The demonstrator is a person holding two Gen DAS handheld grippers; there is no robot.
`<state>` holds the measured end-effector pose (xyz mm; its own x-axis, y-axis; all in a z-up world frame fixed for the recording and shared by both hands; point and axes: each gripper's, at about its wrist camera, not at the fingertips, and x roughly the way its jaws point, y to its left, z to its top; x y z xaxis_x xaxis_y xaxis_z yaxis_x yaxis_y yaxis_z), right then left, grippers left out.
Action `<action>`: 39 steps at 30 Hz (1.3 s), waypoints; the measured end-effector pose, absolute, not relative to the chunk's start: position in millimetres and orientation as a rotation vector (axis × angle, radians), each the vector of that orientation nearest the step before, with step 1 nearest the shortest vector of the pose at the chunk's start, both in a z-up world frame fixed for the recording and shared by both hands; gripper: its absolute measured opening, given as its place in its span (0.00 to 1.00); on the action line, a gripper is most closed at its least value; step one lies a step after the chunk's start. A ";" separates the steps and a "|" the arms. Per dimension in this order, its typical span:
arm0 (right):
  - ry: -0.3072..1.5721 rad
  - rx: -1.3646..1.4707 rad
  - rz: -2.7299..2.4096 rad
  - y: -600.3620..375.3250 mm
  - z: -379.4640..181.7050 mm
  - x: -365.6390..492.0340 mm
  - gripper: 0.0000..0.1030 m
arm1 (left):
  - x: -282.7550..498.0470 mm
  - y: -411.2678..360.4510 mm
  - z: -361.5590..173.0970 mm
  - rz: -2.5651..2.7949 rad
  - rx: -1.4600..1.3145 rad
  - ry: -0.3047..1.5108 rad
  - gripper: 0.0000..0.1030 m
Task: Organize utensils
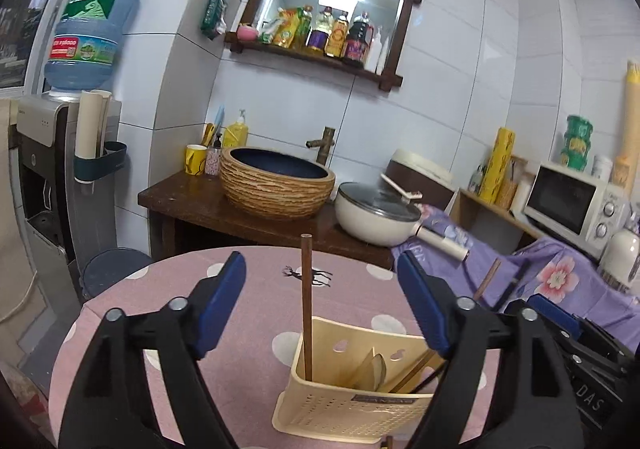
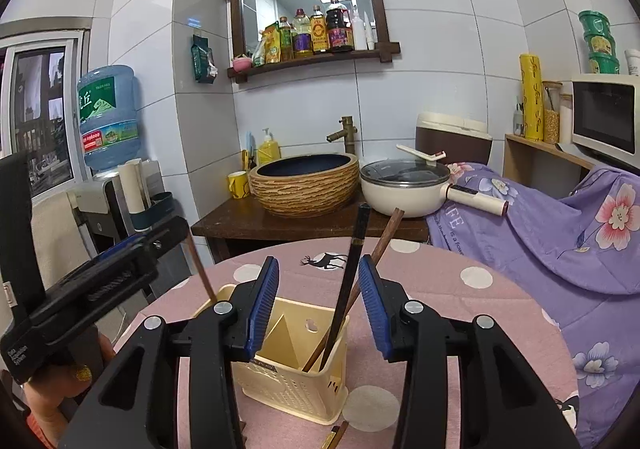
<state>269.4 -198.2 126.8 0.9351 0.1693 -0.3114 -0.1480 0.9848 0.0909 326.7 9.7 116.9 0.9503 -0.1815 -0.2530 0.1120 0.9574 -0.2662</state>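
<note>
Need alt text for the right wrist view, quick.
Open right tongs hover over a cream utensil holder on a pink polka-dot table, with a black chopstick and a brown chopstick standing in its right compartment. The left tongs enter at left beside another brown chopstick; behind are a basin sink and a lidded pot.

A woven basin (image 2: 306,185) sits on a dark wooden counter (image 2: 240,221), a brass tap (image 2: 346,135) behind it and a yellow mug (image 2: 239,185) at its left edge. A white lidded pan (image 2: 404,189) stands at the right edge. Bottles (image 2: 316,35) line the wall shelf (image 2: 312,59). A water dispenser (image 1: 60,153) stands left; a microwave (image 1: 568,203) is far right.
</note>
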 end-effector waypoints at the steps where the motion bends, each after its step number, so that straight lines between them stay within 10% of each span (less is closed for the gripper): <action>1: 0.315 0.067 0.162 -199.8 127.6 262.9 0.44 | 321.9 11.1 116.9 -0.157 -0.251 0.283 0.83; 8: 0.318 0.008 0.182 -198.8 119.8 221.4 0.62 | 277.6 13.5 102.9 -0.152 -0.173 0.359 0.94; 25: 0.639 -0.035 0.160 -191.1 18.5 190.9 0.63 | 206.9 27.9 -19.7 -0.005 -0.068 0.688 0.94; 39: 0.853 0.069 0.173 -195.7 -41.4 195.5 0.40 | 160.0 0.5 -55.3 -0.131 -0.042 0.732 0.88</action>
<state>195.5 -195.7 -41.4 0.6448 0.1799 -0.7428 -0.1246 0.9836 0.1300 160.0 0.5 -55.3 0.7363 -0.1336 -0.6633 0.1044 0.9910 -0.0836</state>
